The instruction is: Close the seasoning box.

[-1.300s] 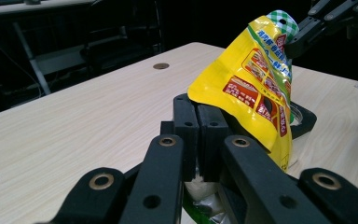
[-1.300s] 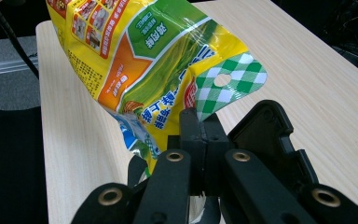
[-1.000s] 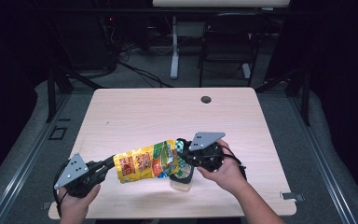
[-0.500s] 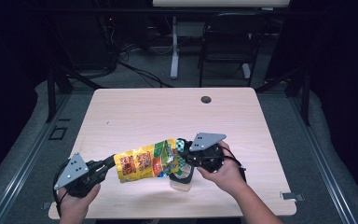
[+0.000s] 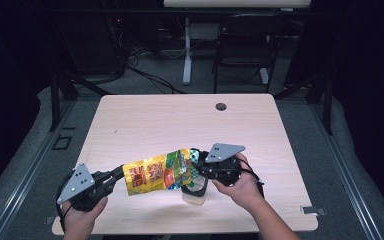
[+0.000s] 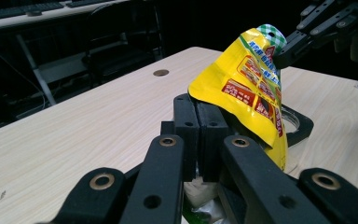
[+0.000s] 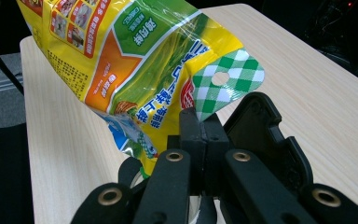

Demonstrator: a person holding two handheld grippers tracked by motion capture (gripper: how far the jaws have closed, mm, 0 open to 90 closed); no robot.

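A yellow and green snack bag [image 5: 157,172] hangs stretched above the near part of the wooden table [image 5: 180,120], held at both ends. The left gripper [image 5: 116,175] is clenched on the bag's yellow near-left end, and the right gripper [image 5: 196,161] is clenched on its green-checked top edge at the right. Just under the bag's right end stands a clear plastic container [image 5: 195,192] with a black rim, on the table's near edge.

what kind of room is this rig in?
Likely a lab or office workspace: a plain wooden table with a cable grommet hole, a dark chair and cables on the floor behind it.
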